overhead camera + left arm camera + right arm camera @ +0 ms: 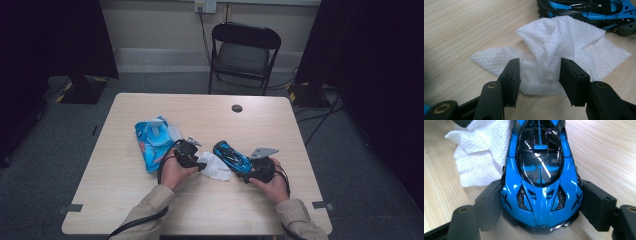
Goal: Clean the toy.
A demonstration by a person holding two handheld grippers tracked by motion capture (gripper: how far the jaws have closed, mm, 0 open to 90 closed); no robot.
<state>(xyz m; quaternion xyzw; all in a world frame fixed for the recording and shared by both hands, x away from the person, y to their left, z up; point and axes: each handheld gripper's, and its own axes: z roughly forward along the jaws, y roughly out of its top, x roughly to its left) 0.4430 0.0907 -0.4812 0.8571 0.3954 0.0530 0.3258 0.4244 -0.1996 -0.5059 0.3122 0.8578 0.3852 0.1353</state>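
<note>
right tongs (541, 202) grip toy car (540, 170) | wipe (549, 55) between parted left tongs (537, 80)

No legible text, brand, number or sign anywhere. Blue wipes pack (151, 141), left of centre in the high view: red and white patches of print, too small and blurred to read. Blue toy car (541, 173), centre of the right gripper view: black striping only, no lettering or badge made out.
</note>
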